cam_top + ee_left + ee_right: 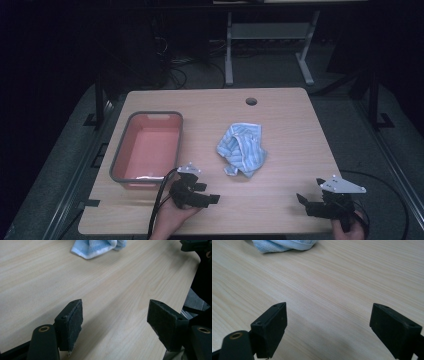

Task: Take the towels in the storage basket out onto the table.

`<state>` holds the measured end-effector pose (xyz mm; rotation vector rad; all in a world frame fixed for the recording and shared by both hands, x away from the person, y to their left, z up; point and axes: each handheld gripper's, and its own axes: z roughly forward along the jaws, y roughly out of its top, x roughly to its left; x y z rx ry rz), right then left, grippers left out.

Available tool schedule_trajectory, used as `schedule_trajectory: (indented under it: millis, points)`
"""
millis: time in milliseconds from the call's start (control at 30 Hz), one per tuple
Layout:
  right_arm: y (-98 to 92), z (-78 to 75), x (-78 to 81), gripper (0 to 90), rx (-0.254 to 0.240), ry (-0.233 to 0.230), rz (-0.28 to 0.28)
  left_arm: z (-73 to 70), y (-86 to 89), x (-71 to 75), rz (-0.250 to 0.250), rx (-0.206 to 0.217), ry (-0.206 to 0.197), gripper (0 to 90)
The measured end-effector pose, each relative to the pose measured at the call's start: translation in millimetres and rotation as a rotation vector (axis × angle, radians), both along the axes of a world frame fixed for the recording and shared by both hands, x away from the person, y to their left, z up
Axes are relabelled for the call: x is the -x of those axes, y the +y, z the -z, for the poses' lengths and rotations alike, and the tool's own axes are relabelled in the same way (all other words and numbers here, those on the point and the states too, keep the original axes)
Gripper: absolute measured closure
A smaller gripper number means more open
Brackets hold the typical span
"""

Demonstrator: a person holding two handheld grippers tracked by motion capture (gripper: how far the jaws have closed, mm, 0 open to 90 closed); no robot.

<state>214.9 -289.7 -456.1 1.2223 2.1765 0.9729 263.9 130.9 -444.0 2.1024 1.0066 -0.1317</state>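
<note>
A crumpled blue-and-white striped cloth (pixel 241 148) lies near the middle of the wooden table (pixel 290 120). My left gripper (pixel 212 192) rests low over the front of the table, left of centre, open, with bare wood between its pads (pixel 72 322); the cloth (pixel 96 247) lies ahead of it at the top of the left gripper view. Near the front right corner my right gripper (pixel 302 202) is open too, nothing between its jaws. The cloth's edge (pixel 284 245) lies beyond it at the top of the right gripper view.
A grey-rimmed bin with a pink inside (pixel 172 120) stands on the left side of the table, just behind my left gripper. A round cable hole (pixel 251 101) sits near the far edge. Desk legs and cables stand on the dark floor beyond.
</note>
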Motion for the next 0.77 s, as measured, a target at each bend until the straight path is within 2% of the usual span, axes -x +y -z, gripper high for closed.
schedule_trajectory:
  millis: [300,433,567,667,767]
  points:
    - [2.5,1.3,-0.5,13.8,0.007,0.004,-0.006,1.1,8.4,8.1,0.000,0.010,-0.001,28.3]
    - [3.4,1.3,-0.6,13.8,0.011,0.006,-0.012,3.1,10.2,13.0,0.011,0.003,-0.010,28.4]
    - [3.6,0.6,-1.1,13.8,0.003,0.006,-0.025,3.8,12.5,20.6,0.020,-0.001,-0.030,28.3]
    - [4.7,0.2,-2.0,13.8,0.004,0.006,-0.037,0.6,14.9,23.0,0.018,0.013,-0.061,28.4]
    - [4.9,0.2,-3.2,13.8,0.004,0.005,-0.049,-0.2,15.0,23.5,0.010,0.006,-0.084,28.3]
